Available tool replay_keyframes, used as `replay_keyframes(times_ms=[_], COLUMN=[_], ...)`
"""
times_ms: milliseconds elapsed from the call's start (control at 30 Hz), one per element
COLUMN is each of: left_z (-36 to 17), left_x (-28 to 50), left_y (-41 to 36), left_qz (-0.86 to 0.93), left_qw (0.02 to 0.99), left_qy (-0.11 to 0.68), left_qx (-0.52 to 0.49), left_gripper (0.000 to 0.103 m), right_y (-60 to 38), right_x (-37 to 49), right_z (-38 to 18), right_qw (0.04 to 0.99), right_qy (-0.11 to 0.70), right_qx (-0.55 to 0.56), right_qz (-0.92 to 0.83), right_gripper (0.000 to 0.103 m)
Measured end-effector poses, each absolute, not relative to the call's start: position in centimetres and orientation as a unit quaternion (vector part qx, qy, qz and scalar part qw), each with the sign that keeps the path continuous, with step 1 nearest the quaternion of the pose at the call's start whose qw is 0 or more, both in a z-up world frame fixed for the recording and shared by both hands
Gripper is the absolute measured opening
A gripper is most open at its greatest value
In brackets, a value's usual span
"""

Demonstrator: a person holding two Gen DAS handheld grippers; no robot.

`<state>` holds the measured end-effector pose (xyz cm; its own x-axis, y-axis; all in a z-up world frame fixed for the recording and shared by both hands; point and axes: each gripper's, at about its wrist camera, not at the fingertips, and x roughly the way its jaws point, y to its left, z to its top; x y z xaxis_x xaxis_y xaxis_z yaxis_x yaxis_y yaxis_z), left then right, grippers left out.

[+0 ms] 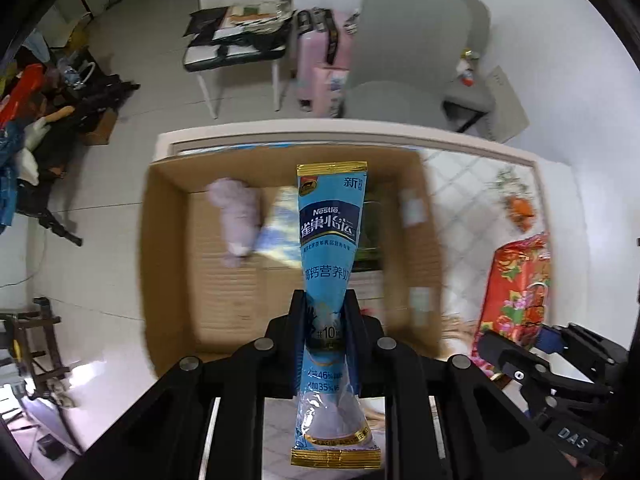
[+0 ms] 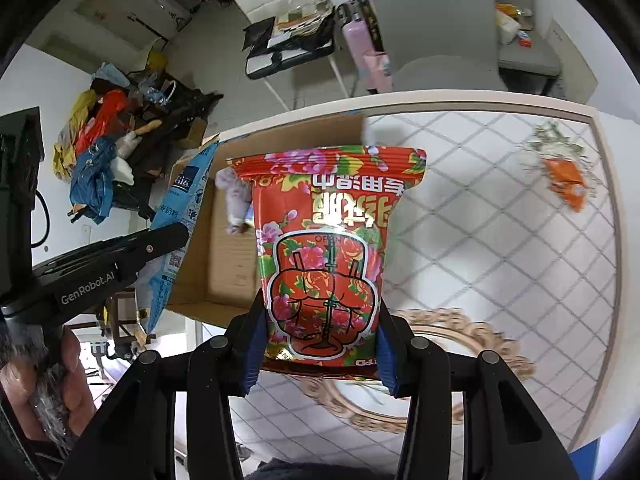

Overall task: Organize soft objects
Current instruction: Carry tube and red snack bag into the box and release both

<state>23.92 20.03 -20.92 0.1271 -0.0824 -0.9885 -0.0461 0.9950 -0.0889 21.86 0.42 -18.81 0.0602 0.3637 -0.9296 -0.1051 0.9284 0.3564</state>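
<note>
Left wrist view: left gripper [image 1: 325, 312] pinches a blue Nestle sachet [image 1: 330, 240] mid-frame, above the open cardboard box [image 1: 168, 240]. Right wrist view: right gripper [image 2: 320, 320] clamps a red floral packet [image 2: 324, 248] at centre, over the table [image 2: 500, 240].

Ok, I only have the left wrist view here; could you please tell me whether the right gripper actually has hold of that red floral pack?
Observer: Yes, the right gripper has its jaws shut on the red floral pack, with blue pads pressing its lower sides.
Operator: Thank you. Which way up is it?
Observer: Its printing reads upside down in the right wrist view, with the crimped edge farthest from the jaws.
Operator: And what lies beneath that gripper?
Observer: A gold oval ornament printed on the table.
</note>
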Motion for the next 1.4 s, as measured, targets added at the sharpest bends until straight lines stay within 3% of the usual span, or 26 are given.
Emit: replay_keyframes(times_ms=[267, 500, 767, 833, 900, 967, 1400], left_z=[-27.3, -31.8, -35.0, -35.3, -35.0, -34.8, -30.2], left_x=[24.9, 25.6, 26.3, 26.2, 25.9, 25.7, 22.0], left_y=[28.2, 30.6, 31.5, 31.9, 32.3, 32.5, 31.3], left_qz=[0.024, 0.032, 0.049, 0.064, 0.068, 0.07, 0.074], left_qw=[0.715, 0.687, 0.662, 0.657, 0.658, 0.657, 0.691], left_qy=[0.695, 0.722, 0.746, 0.749, 0.747, 0.748, 0.715], left_qx=[-0.072, -0.073, -0.05, -0.05, -0.06, -0.065, -0.075], left_gripper=[0.015, 0.015, 0.019, 0.023, 0.028, 0.031, 0.032], right_y=[8.2, 12.3, 15.8, 16.5, 16.9, 17.0, 15.3], right_x=[22.3, 22.4, 22.4, 22.6, 22.5, 22.3, 22.1], right_z=[-25.6, -31.5, -34.6, -35.5, -36.1, -36.1, -32.2], right_qw=[0.693, 0.654, 0.651, 0.639, 0.633, 0.64, 0.656], right_qy=[0.701, 0.734, 0.735, 0.744, 0.749, 0.746, 0.741], right_qx=[0.08, 0.092, 0.081, 0.078, 0.07, 0.052, 0.04], right_qz=[0.149, 0.157, 0.171, 0.178, 0.184, 0.179, 0.14], right_gripper=[0.049, 0.049, 0.05, 0.052, 0.071, 0.079, 0.079])
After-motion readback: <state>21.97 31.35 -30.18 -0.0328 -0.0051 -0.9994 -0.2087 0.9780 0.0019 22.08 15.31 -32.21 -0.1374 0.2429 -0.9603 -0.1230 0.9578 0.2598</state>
